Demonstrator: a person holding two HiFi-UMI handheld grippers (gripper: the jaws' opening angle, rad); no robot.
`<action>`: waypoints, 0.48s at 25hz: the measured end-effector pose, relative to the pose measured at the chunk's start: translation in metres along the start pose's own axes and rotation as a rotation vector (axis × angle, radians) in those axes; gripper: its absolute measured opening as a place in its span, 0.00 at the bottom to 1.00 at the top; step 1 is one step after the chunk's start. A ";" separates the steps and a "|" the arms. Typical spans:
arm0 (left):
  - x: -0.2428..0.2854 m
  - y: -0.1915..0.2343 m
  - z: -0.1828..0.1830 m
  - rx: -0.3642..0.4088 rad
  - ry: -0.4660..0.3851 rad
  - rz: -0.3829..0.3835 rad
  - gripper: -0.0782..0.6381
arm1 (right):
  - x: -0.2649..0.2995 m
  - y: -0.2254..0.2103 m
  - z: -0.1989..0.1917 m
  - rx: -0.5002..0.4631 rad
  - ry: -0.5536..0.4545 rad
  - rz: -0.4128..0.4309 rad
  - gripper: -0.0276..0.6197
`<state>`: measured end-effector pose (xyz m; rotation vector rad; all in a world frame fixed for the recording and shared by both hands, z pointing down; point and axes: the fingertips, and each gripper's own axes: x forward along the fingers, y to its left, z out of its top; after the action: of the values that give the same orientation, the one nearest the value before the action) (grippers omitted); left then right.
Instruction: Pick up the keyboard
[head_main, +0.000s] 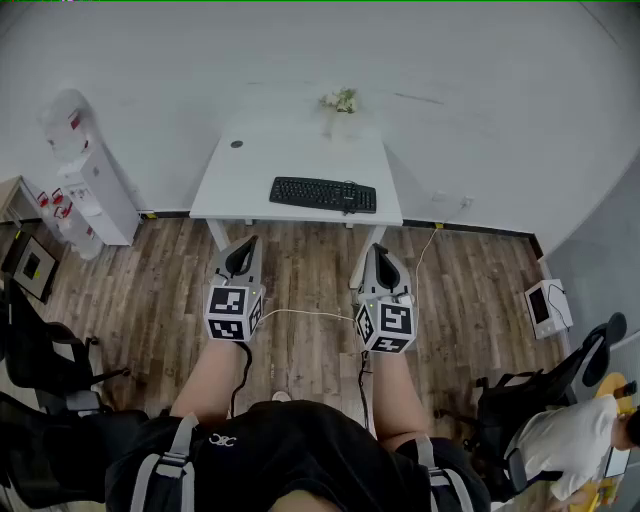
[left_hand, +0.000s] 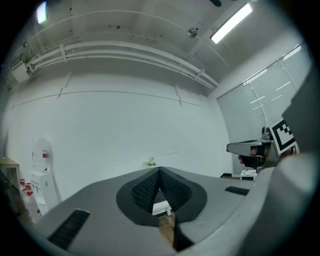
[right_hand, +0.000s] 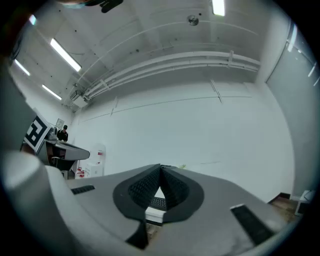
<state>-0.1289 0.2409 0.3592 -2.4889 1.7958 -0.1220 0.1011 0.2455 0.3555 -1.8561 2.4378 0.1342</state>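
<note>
A black keyboard (head_main: 323, 194) lies near the front edge of a white table (head_main: 240, 178) against the far wall. Both grippers are held level over the wood floor, a good way short of the table. My left gripper (head_main: 243, 245) is shut with nothing in it; its tips meet in the left gripper view (left_hand: 159, 170). My right gripper (head_main: 378, 251) is shut and empty too, tips touching (right_hand: 160, 168). Through the gap under the right jaws a strip of the keyboard (right_hand: 158, 202) and the table edge (right_hand: 154, 215) shows.
A small plant (head_main: 340, 101) stands at the table's back edge. A water dispenser (head_main: 85, 170) stands at the left wall, office chairs (head_main: 40, 360) at lower left and lower right. A seated person (head_main: 570, 440) is at the right. A white box (head_main: 545, 305) sits on the floor.
</note>
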 end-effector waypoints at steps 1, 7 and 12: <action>-0.002 0.000 0.001 -0.002 -0.001 -0.001 0.12 | -0.001 0.002 0.001 -0.002 0.001 0.002 0.05; -0.008 0.002 0.003 -0.014 0.000 -0.009 0.12 | -0.005 0.008 0.004 0.001 0.001 0.008 0.05; -0.005 0.001 -0.002 -0.018 0.011 -0.020 0.12 | -0.005 0.008 0.004 0.026 -0.023 0.024 0.05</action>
<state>-0.1319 0.2450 0.3609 -2.5242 1.7842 -0.1205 0.0943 0.2526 0.3522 -1.8052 2.4347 0.1241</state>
